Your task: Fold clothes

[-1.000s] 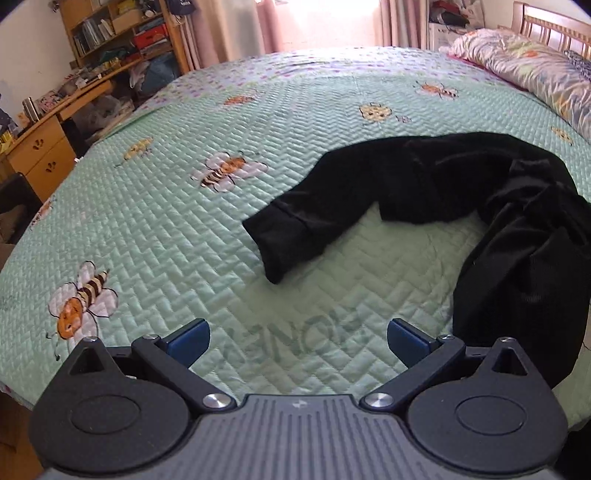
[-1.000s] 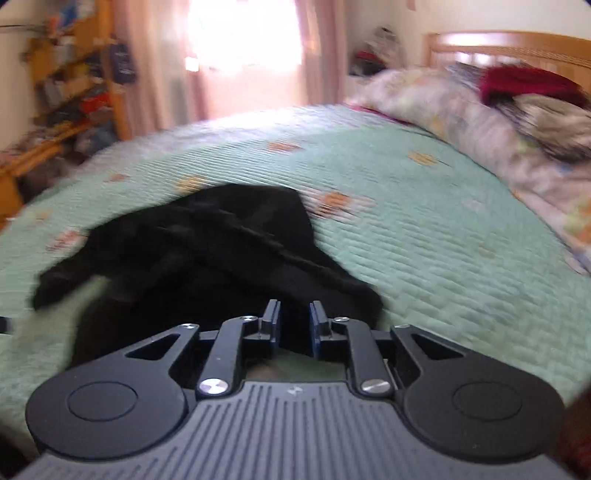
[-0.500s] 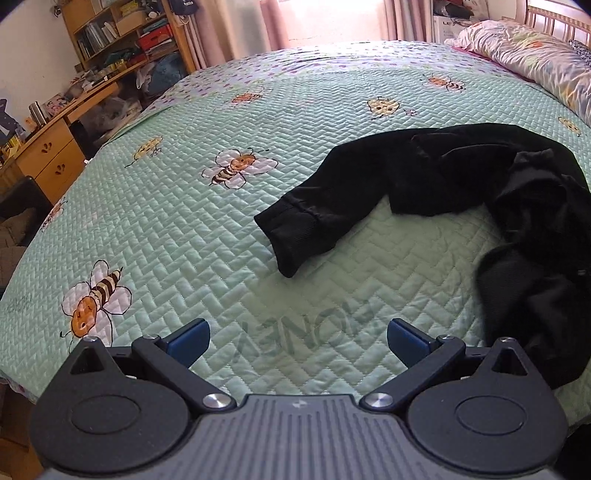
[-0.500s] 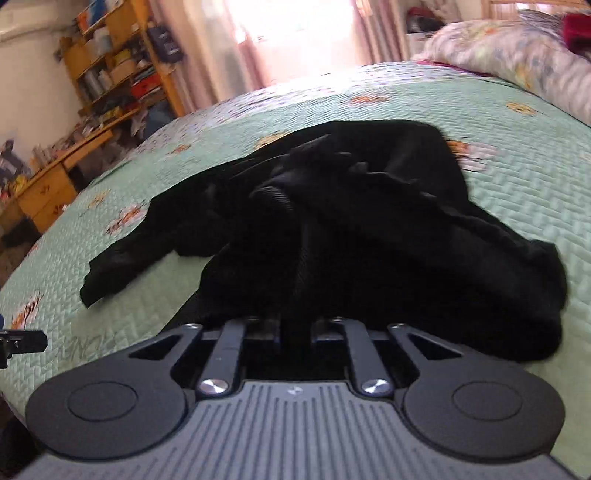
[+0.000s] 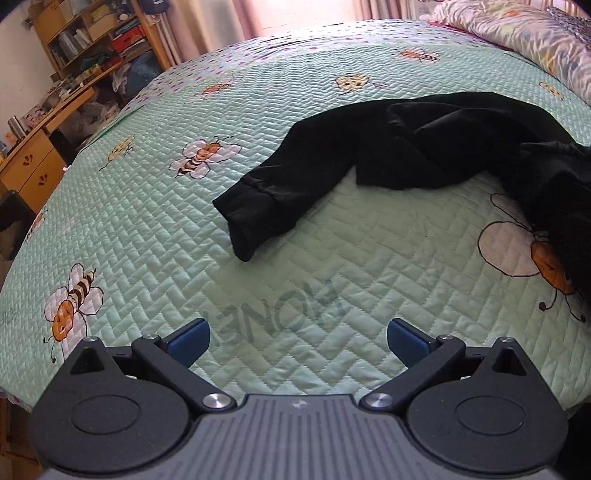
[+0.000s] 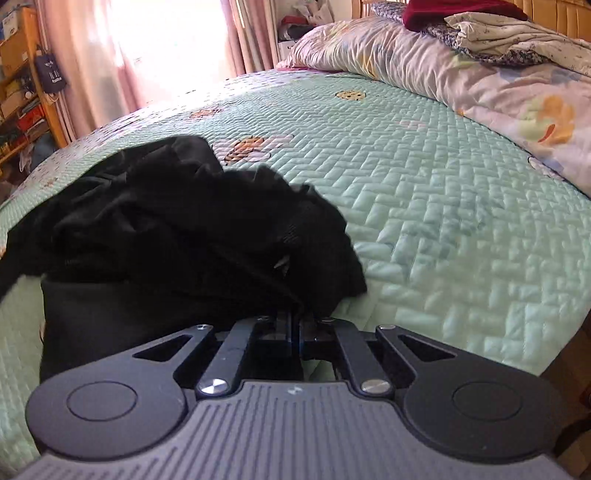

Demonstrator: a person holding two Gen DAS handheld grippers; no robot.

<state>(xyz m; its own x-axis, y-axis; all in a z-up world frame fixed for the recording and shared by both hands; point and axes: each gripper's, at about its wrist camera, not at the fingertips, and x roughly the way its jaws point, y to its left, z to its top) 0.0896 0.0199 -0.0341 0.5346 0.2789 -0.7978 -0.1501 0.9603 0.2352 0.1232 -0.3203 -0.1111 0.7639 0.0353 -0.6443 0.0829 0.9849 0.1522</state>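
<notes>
A crumpled black garment [image 5: 424, 147] lies on the mint bee-print quilt [image 5: 147, 221], one sleeve stretched left and ending in a cuff [image 5: 255, 218]. My left gripper [image 5: 297, 339] hangs open over bare quilt, short of the cuff, with nothing between its fingers. In the right wrist view the garment [image 6: 184, 221] is bunched just ahead of my right gripper [image 6: 295, 317]. Its jaws are closing and stand nearly together, with a fold of the black fabric pinched at their tips.
Flowered pillows and bedding [image 6: 480, 81] with a dark red cloth [image 6: 461, 14] are piled at the head of the bed, on the right. A wooden desk [image 5: 33, 166] and crowded shelves [image 5: 92, 37] stand left of the bed. Pink curtains [image 6: 129, 55] hang behind.
My right gripper sank to the garment and its jaws came together on the fabric. The garment's bulk shifted right, uncovering a bee print. My left gripper stayed open and edged forward.
</notes>
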